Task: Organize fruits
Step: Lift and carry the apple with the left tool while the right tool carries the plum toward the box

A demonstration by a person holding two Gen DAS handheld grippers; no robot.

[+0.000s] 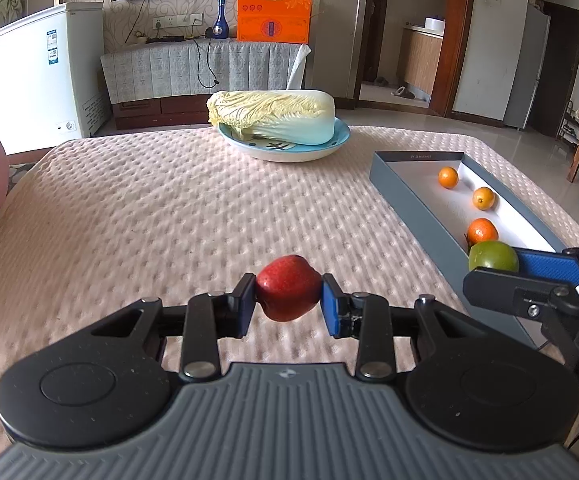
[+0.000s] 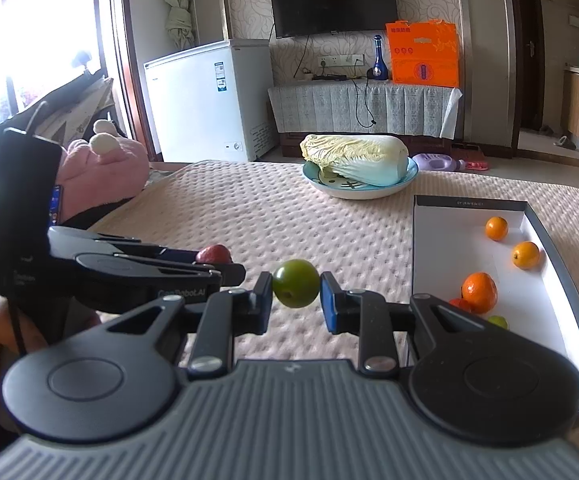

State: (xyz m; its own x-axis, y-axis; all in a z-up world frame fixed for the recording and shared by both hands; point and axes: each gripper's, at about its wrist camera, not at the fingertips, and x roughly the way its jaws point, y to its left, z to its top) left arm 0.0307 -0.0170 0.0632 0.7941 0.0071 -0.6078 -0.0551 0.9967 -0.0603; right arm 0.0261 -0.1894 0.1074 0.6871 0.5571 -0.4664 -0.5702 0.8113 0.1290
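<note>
Left gripper (image 1: 288, 300) clamps red apple (image 1: 288, 287); right gripper (image 2: 296, 295) clamps green fruit (image 2: 295, 283).

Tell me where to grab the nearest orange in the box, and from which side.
Take the orange across its round middle, coming straight down from above. It lies close to the box's left wall, with smaller fruit touching its near side, so a sideways approach looks crowded. Both hands are full: the right gripper holds a green fruit, so free one first.

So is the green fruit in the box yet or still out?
Out: the right gripper holds the green fruit over the tablecloth, left of the box.
</note>
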